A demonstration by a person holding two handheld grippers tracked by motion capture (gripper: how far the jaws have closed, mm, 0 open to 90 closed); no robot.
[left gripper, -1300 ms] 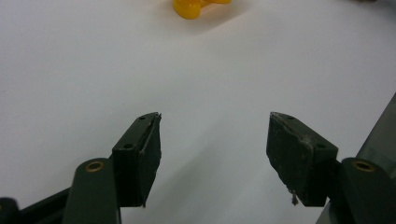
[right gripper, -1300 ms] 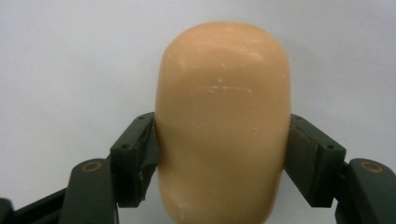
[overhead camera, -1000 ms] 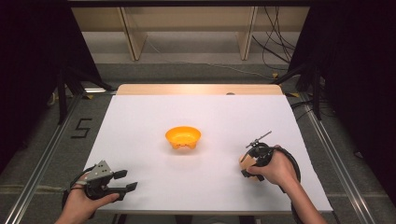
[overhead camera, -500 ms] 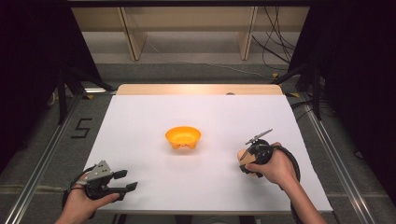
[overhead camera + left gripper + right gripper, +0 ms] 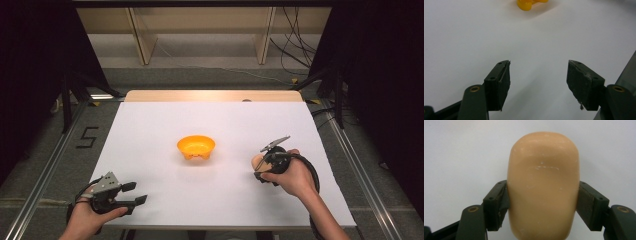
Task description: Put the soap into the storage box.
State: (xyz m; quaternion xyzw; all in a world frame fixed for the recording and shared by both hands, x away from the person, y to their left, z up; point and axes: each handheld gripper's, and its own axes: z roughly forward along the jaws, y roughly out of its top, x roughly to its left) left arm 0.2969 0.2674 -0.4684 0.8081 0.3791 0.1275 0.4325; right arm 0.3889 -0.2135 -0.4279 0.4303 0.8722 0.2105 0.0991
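Right gripper [image 5: 261,167] has shifted slightly toward the table's middle since 1 second ago, jaws clamped on both sides of a tan rounded block [image 5: 543,185], probably soap. Block sits low over the white table [image 5: 165,125], right of the orange bowl [image 5: 196,147], nothing between them. Left gripper [image 5: 134,193] unmoved at the near-left edge, jaws wide, nothing held.
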